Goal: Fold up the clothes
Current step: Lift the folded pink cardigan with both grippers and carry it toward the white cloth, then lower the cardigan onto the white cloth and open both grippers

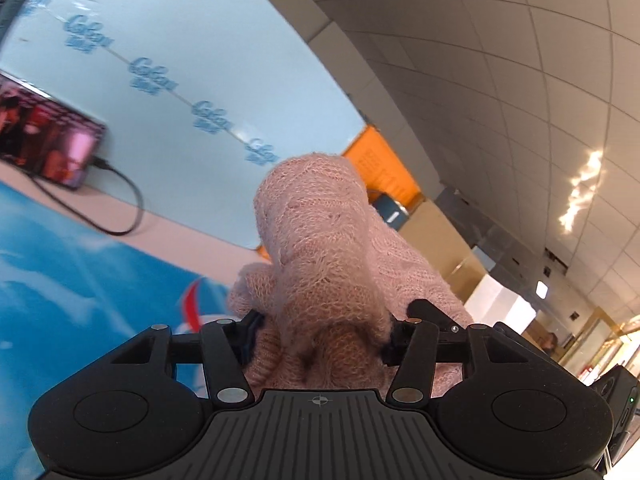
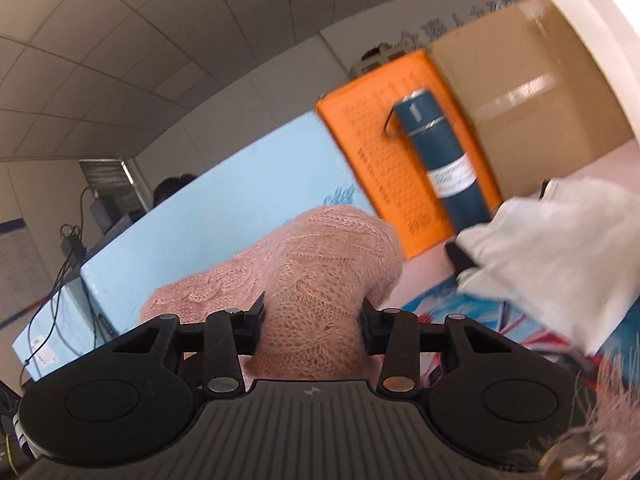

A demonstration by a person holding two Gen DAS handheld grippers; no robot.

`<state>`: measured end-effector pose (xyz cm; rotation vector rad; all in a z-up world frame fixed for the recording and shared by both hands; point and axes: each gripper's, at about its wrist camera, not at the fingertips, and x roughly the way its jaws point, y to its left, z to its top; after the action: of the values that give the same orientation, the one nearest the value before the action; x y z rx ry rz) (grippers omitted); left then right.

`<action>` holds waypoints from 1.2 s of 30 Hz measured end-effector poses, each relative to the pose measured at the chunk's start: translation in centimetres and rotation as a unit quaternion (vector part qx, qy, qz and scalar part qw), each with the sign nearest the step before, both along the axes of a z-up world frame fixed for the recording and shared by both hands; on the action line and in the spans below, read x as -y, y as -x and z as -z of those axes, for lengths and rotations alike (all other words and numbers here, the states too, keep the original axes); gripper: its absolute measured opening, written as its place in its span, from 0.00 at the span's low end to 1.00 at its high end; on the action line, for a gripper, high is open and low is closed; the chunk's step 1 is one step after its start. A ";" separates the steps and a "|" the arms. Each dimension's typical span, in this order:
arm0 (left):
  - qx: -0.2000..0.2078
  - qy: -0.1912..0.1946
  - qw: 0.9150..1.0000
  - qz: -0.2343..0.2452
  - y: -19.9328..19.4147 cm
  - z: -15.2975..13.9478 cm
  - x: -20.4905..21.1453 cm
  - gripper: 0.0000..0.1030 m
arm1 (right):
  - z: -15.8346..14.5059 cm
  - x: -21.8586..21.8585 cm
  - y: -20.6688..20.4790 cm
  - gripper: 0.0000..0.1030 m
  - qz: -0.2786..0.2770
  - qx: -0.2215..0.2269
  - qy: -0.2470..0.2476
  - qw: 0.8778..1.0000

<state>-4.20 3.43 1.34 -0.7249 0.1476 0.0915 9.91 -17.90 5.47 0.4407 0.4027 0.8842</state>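
- Pink knit fills both views: the sweater (image 1: 316, 264) is bunched between my left gripper (image 1: 320, 332) fingers, and my right gripper (image 2: 312, 316) is clamped on another bunch of it (image 2: 304, 280).
- Both pairs of jaws are pinched in on thick folds of wool, and both tools tilt up towards the ceiling, so I judge the sweater is lifted off the mat (image 1: 80, 272).
- Step in hand, I'd say: holding it up by two points, ready to spread or lay it for a fold.
- Next move calls for bringing both tools down together, keeping the knit taut between them so it lands flat on the mat below my left fingers.
- Ahead and right of my right gripper: a bottle (image 2: 440, 156) against an orange board (image 2: 368, 148), and a white cloth (image 2: 560, 248), blurred.
- Hidden: the rest of the sweater hangs under the tools, out of view. Which part I'm gripping, shoulder or hem, I can't tell.
- Fingertips are buried in wool.
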 end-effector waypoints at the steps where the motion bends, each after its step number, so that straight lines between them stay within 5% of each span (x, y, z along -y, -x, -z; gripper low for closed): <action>1: 0.008 -0.005 1.000 0.011 -1.5 -0.3 0.7 0.51 | -0.1 0.7 -0.9 0.37 0.017 0.001 -0.004 1.000; 12: -0.002 0.015 0.993 0.120 -17.3 1.7 8.3 0.51 | -0.9 8.3 -11.4 0.37 0.203 0.015 -0.052 0.978; 16: -0.035 -0.007 0.993 0.113 -20.2 3.2 9.8 0.51 | 0.9 9.8 -13.5 0.37 0.271 -0.011 -0.022 0.962; 19: -0.067 -0.040 0.992 0.099 -21.4 4.2 10.6 0.55 | 2.6 11.5 -15.1 0.39 0.275 -0.077 -0.037 0.958; 22: -0.090 -0.053 0.991 0.085 -22.2 4.7 10.9 0.76 | 3.7 12.8 -15.3 0.43 0.284 -0.112 -0.068 0.950; 26: -0.062 -0.045 0.996 0.047 -20.5 3.7 10.1 0.95 | 3.7 13.4 -13.0 0.54 0.299 -0.066 -0.129 0.943; 29: -0.080 -0.052 0.995 0.030 -20.6 3.8 9.7 0.97 | 3.3 13.7 -11.1 0.67 0.297 -0.001 -0.184 0.937; 33: -0.105 -0.062 0.993 0.008 -20.7 4.0 9.1 1.00 | 3.3 12.5 -10.8 0.70 0.234 0.004 -0.172 0.957; 36: -0.123 -0.069 0.990 -0.009 -20.8 4.1 8.6 1.00 | 4.2 11.2 -12.5 0.74 0.187 -0.067 -0.139 0.970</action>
<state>16.59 -5.20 -2.80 -0.5747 0.3672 0.2073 22.40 -29.07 1.31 0.8107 0.3044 0.5448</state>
